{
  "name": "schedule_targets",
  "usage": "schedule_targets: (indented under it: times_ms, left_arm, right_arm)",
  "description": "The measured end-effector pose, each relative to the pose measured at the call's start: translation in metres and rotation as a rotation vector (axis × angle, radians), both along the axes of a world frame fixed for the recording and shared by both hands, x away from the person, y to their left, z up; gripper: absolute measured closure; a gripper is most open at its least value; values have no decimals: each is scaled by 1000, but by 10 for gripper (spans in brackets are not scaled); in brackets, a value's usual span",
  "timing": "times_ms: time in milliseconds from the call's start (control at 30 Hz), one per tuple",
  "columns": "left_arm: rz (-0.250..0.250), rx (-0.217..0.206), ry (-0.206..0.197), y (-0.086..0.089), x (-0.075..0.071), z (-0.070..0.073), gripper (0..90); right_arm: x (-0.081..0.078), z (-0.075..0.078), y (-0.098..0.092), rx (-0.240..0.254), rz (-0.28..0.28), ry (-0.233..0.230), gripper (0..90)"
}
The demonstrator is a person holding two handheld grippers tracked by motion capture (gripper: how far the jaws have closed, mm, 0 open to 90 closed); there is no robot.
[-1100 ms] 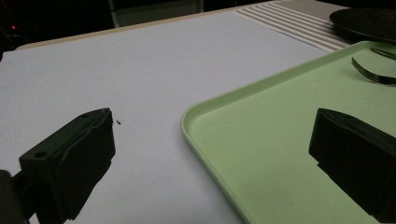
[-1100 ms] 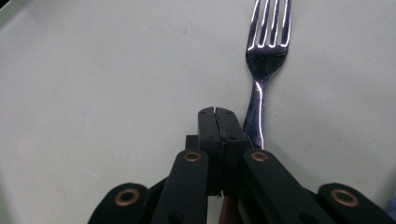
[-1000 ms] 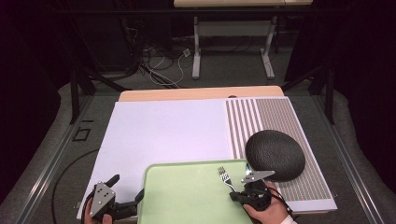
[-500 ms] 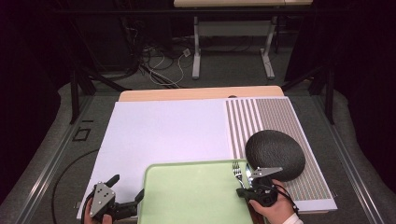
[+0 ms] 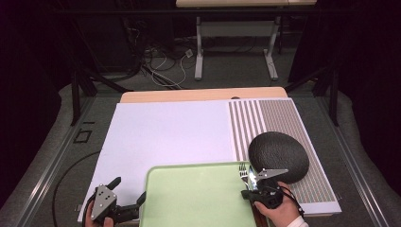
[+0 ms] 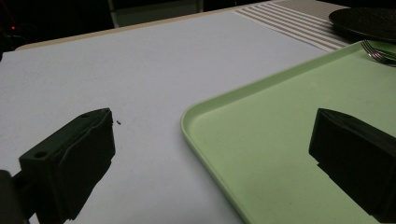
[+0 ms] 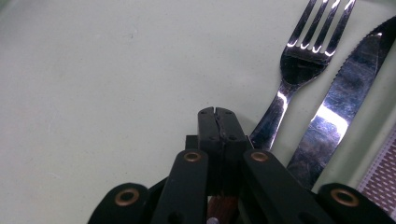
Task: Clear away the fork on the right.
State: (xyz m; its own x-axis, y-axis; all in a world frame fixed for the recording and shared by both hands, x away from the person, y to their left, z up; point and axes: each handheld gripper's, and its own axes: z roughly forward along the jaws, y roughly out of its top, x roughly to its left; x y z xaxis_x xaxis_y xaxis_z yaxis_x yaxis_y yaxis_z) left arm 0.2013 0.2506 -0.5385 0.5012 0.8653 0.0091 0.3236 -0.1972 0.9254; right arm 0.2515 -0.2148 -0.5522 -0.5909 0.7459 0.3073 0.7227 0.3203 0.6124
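A pale green tray (image 5: 152, 176) lies at the near edge of the table. On its right end a steel fork (image 7: 303, 60) and a serrated knife (image 7: 345, 102) lie side by side, tips pointing away from me. My right gripper (image 7: 217, 114) is shut, its jaws pressed together just left of the fork's handle with nothing between the tips. The high view puts the right gripper (image 5: 250, 183) right behind the fork (image 5: 243, 169). My left gripper (image 5: 128, 189) stands open at the tray's near left corner (image 6: 187, 121), one jaw over the white mat and the other over the tray.
A dark round plate (image 5: 279, 151) sits on a striped placemat (image 5: 265, 118) just right of the tray. A white mat (image 5: 165, 127) covers the table's left and middle. A sliver of brown wood shows under my right gripper's linkage.
My right gripper has shifted right and slightly away from me, and the fork has moved right along with it. The left gripper has stayed put.
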Motion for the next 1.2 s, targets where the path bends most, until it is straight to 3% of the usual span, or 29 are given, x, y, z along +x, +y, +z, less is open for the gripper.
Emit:
schedule_targets:
  times_ms: [100,500,633,667,733,800,833,1100,1167,1200]
  left_arm:
    - [0,0,0,0,0,0,5]
    - [0,1,3,0,0,0,5]
    - [0,2,4,0,0,0,5]
    - [-1,1,3,0,0,0,6]
    - [0,0,2,0,0,0,6]
    - [0,-1,1,0,0,0,5]
    - [1,-2,1,0,0,0,5]
    - [2,2,6,0,0,-1,5]
    - [2,2,6,0,1,-1,5]
    - [2,3,6,0,1,-1,5]
  right_arm:
    - [0,3,-2,-31,7,23,900]
    - [1,1,-3,-17,7,10,900]
    - [0,3,-4,-15,9,29,881]
    - [-1,3,-3,-1,12,6,863]
    - [-2,5,-3,-1,21,10,845]
    - [-3,5,-1,25,13,-13,818]
    - [-3,6,-2,8,21,-7,805]
    - [-2,15,-7,13,42,-47,666]
    - [-2,16,-8,22,40,-77,638]
    - [-2,18,-10,-6,51,-65,627]
